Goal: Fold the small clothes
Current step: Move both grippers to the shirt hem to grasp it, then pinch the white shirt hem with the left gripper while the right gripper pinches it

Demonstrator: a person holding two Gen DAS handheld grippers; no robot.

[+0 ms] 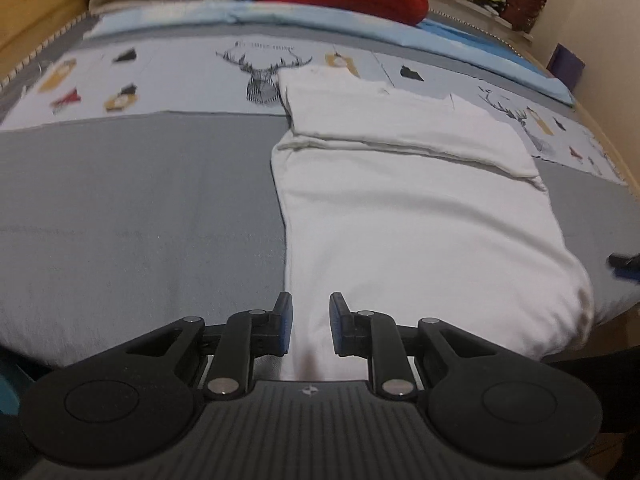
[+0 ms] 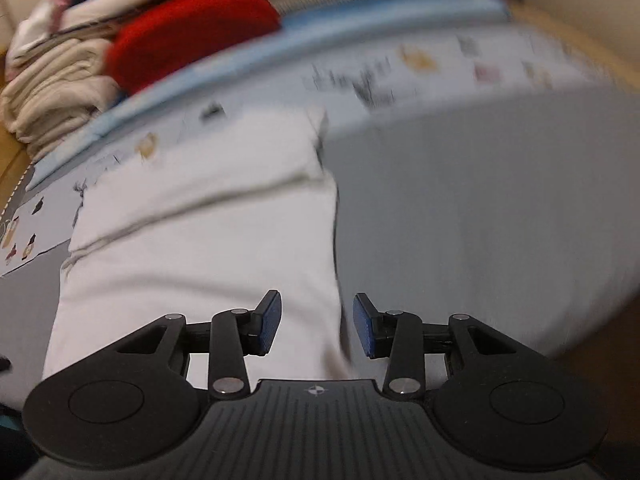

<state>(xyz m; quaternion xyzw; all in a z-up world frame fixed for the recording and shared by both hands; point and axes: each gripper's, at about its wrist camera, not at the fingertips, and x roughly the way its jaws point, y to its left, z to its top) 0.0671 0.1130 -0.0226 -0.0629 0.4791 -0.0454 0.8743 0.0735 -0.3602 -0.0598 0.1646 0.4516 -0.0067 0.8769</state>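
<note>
On the bed (image 1: 120, 208): white garment (image 1: 420, 220) lying partly folded. Left gripper (image 1: 311, 330) and right gripper (image 2: 317, 324) over its near edge, fingers released, grasping nothing.

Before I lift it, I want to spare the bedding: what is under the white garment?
The white garment lies on the grey bedspread, its far end over the printed deer panel. Whatever lies beneath its middle is covered.

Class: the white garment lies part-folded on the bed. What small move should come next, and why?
Probably lower both open hand-held grippers, left and right, onto the near corners of the white cotton garment: each hangs above one with nothing pinched, and a fold remains.
</note>
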